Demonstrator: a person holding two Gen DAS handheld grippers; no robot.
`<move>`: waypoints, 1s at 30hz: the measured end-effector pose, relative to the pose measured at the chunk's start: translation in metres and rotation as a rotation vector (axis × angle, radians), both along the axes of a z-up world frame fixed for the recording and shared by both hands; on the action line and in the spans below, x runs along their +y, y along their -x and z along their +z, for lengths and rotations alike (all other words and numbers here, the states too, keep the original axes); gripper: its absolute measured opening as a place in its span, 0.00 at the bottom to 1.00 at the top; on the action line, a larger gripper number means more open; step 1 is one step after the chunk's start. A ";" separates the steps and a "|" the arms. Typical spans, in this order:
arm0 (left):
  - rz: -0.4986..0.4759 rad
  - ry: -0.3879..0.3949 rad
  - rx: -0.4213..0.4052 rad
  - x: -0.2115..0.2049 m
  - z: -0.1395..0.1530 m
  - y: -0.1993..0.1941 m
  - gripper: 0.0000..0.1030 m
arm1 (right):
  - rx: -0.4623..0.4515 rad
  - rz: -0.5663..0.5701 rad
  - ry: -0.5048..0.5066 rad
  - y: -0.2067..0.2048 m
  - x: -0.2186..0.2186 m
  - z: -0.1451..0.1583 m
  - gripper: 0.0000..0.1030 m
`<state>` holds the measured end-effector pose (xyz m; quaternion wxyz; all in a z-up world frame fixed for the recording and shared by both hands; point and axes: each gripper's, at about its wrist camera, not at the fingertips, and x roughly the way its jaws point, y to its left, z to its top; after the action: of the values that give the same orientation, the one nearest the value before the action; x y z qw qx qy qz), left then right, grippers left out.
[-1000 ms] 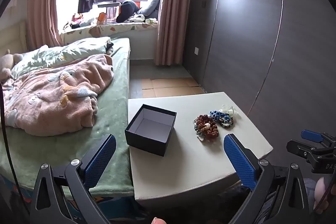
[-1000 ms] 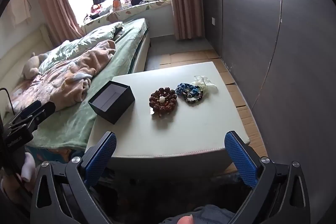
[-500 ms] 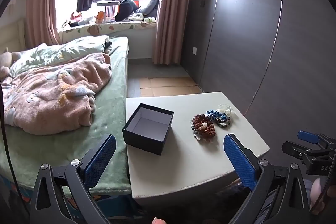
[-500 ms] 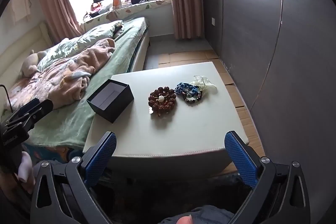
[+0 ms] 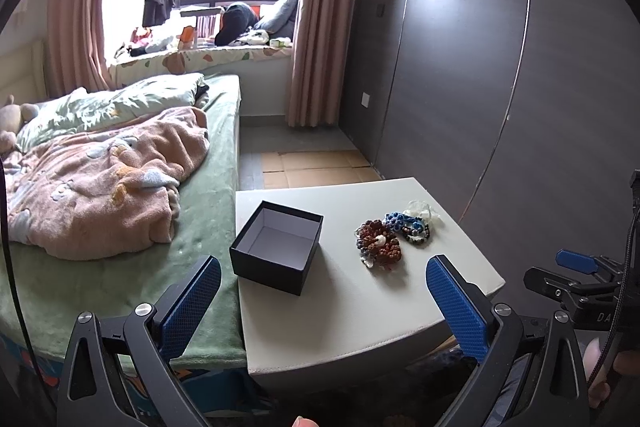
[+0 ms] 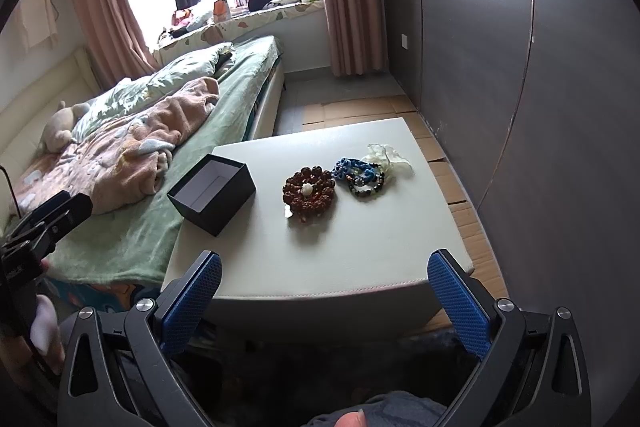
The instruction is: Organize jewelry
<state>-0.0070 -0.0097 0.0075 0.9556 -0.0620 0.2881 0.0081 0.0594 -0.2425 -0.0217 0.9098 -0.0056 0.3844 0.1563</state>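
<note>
An open black box (image 5: pixel 276 251) (image 6: pixel 212 193) with a pale inside stands on the left part of a white low table (image 5: pixel 360 311) (image 6: pixel 360 251). To its right lie a brown bead bracelet (image 5: pixel 378 242) (image 6: pixel 309 191), a blue and dark bead bracelet (image 5: pixel 406 225) (image 6: pixel 360 174) and a clear plastic bag (image 5: pixel 420 207) (image 6: pixel 390 157). My left gripper (image 5: pixel 323 301) is open and empty, held short of the table's near edge. My right gripper (image 6: pixel 325 297) is open and empty, also short of the near edge.
A bed (image 5: pixel 120 187) with a pink blanket and green sheet adjoins the table's left side. A dark grey wardrobe wall (image 5: pixel 500 87) runs along the right. Cardboard sheets (image 5: pixel 316 167) cover the floor beyond the table.
Both grippers have drifted slightly; the table and box sit a little lower and more left in both views. Nothing on the table has moved.
</note>
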 end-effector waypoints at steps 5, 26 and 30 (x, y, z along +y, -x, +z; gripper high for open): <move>-0.003 0.001 0.000 0.000 0.002 0.002 0.99 | -0.004 0.001 -0.004 0.002 -0.003 0.000 1.00; -0.007 -0.010 -0.001 -0.004 0.002 0.005 0.99 | -0.002 0.001 -0.010 0.004 -0.003 0.002 1.00; -0.006 -0.008 -0.001 -0.004 0.002 0.005 0.99 | -0.002 0.001 -0.010 0.004 -0.002 0.002 1.00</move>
<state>-0.0123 -0.0140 0.0093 0.9560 -0.0572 0.2876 0.0064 0.0554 -0.2444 -0.0195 0.9102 -0.0016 0.3827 0.1587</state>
